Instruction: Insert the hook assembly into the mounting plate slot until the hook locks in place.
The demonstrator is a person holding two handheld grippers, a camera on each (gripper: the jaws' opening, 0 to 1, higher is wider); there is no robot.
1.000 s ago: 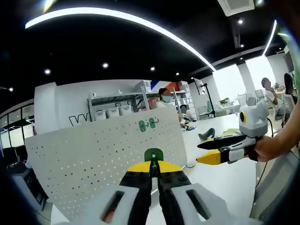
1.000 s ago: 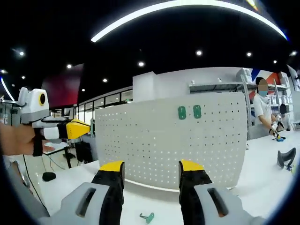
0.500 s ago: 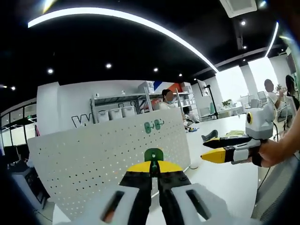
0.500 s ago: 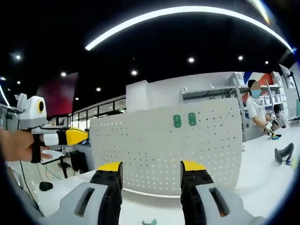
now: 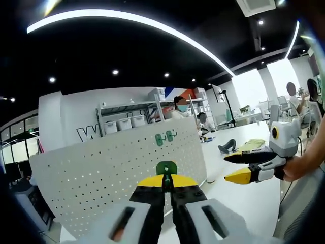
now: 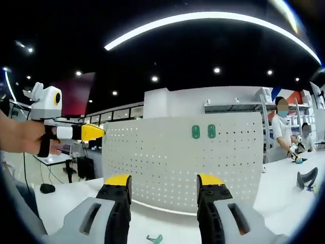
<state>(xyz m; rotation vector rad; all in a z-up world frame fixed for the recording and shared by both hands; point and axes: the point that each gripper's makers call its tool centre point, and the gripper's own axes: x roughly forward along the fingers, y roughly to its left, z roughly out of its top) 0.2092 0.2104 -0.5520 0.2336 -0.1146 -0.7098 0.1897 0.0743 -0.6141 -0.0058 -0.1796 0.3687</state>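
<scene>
White pegboard (image 5: 109, 175), flat sheet, regular grid of small round holes, standing upright on a white table (image 5: 244, 198); smooth matte finish. Two green hooks (image 6: 203, 131), small rounded plastic plates, mounted side by side near the board's top edge, right of centre in the right gripper view. Left gripper (image 5: 166, 179): black jaws with yellow tips, grey body, clenched on a green hook (image 5: 166, 168) whose rounded tab stands up between the tips, held in front of the board's near face, apart from it. Same gripper seen from the side in the right gripper view (image 6: 99, 132), far left, yellow tip pointing at the board's left edge, held by a hand (image 6: 23, 138). Right gripper (image 6: 164, 184): black jaws, yellow tips, released, wide gap, nothing between them; board beyond, well apart. Same gripper in the left gripper view (image 5: 234, 168), at right, jaws parted, held by a hand (image 5: 295, 165) over the table. Loose green hook (image 6: 154, 238) lying on the table near the board's foot, low between the right gripper's jaws. Dark curved object (image 6: 305, 179) on the table at far right, kind not clear. Back wall (image 5: 76, 109) white, with dark lettering beginning "W" (image 5: 84, 133), rest hidden by the board. Metal shelving (image 5: 127, 114) with pale bins behind the board. Black ceiling with a long curved light strip (image 6: 203, 20) and round spotlights. Masked person in white (image 6: 282, 127) standing far right.
</scene>
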